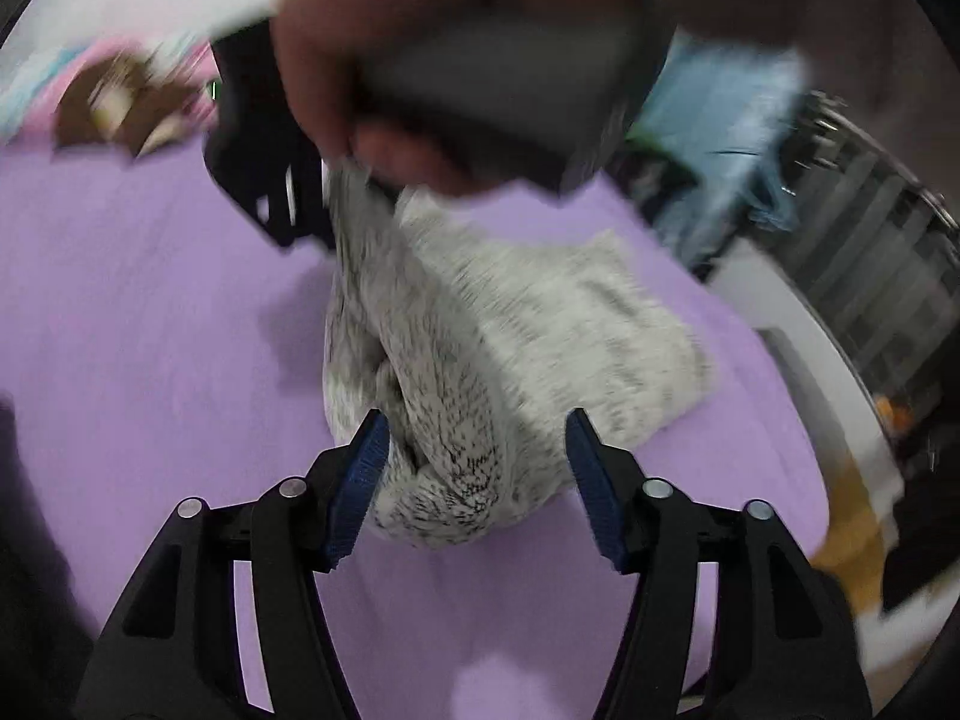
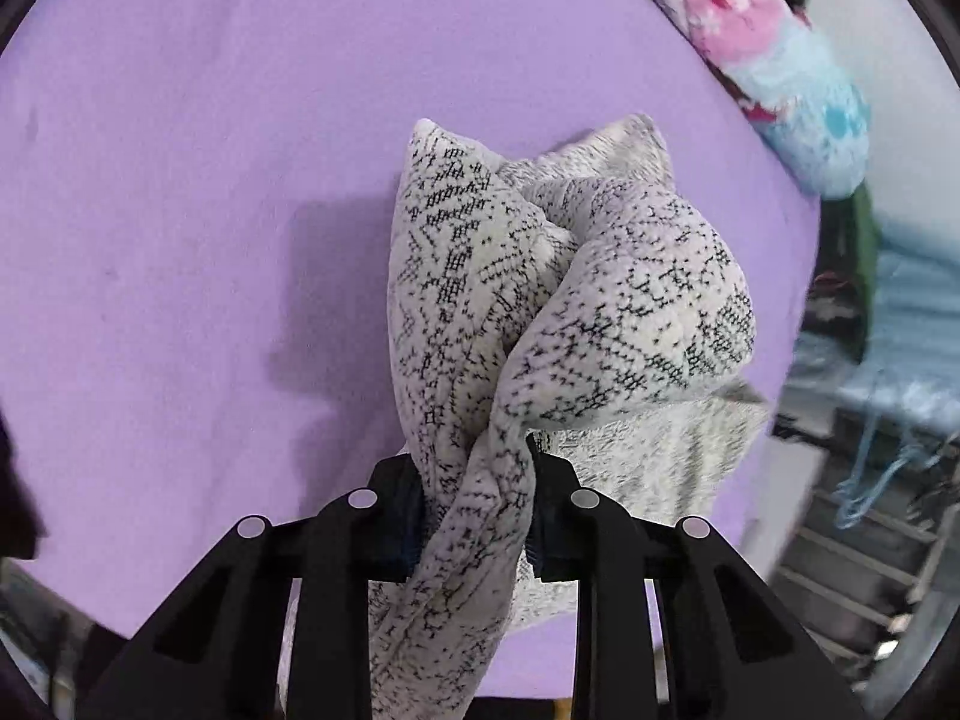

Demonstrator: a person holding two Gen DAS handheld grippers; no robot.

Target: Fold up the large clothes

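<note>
While bunched, speckled knit garment drapes purple sheet.

We can read no text, label, brand, number or sign anywhere in either wrist view; the blurred parts show nothing legible.

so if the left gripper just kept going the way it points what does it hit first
Most likely the grey knit garment: a bunched fold sits between the open left gripper fingers. The purple sheet lies beyond; depth is unclear.
</note>
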